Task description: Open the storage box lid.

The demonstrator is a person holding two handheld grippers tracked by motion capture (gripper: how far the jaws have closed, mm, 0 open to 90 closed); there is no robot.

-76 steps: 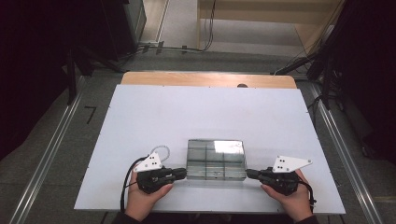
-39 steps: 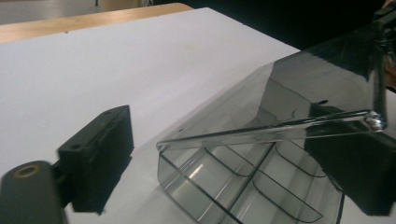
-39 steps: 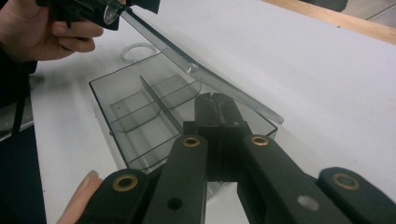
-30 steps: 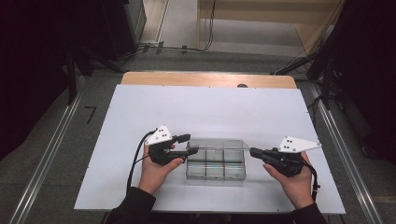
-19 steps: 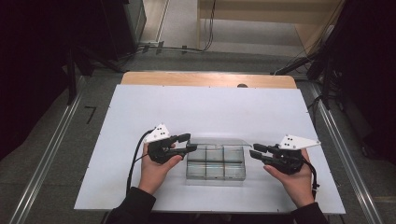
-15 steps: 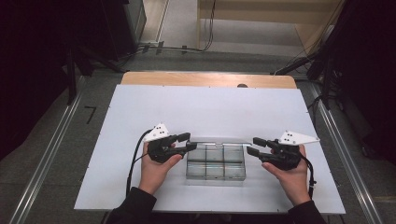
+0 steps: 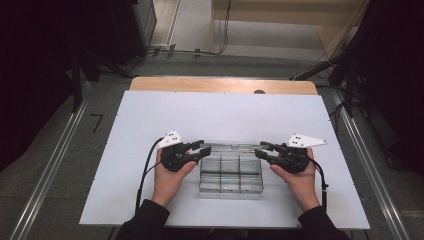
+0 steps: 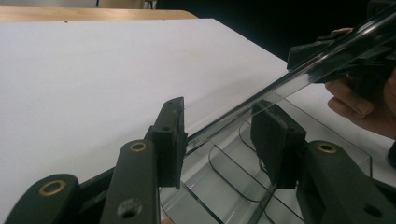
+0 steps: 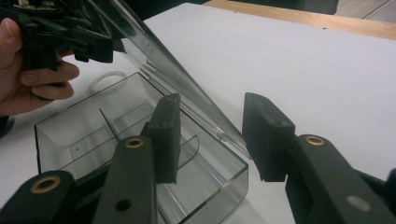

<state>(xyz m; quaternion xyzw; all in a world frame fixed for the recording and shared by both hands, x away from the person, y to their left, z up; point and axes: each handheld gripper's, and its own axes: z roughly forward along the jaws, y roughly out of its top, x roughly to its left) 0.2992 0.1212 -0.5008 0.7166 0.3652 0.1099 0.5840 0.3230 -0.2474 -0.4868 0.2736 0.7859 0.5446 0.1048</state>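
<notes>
A clear plastic box (image 7: 231,176) with inner dividers sits near the table's front edge, its hinged lid (image 7: 232,146) tilted up off the rim. My left gripper (image 7: 200,148) is at the lid's left end. In the left gripper view the lid's edge (image 8: 299,74) runs between the left gripper's (image 8: 219,121) spread jaws, close to one pad. My right gripper (image 7: 262,149) is at the lid's right end, where the lid (image 9: 177,79) passes between the right gripper's (image 9: 212,116) jaws with space on both sides. Both pairs of jaws have just been closing around the lid.
The white table top (image 7: 225,115) stretches far beyond the box to a wooden strip (image 7: 220,85) at the back. A small white coiled ring (image 9: 106,78) lies on the table beside the box, near the left hand (image 9: 37,84). Cables trail from both grippers toward the front edge.
The lid lay flat on the box at first and now stands tilted up. Both hands moved from the box's near corners to its far side. The right gripper opened and slid left onto the lid's end.
</notes>
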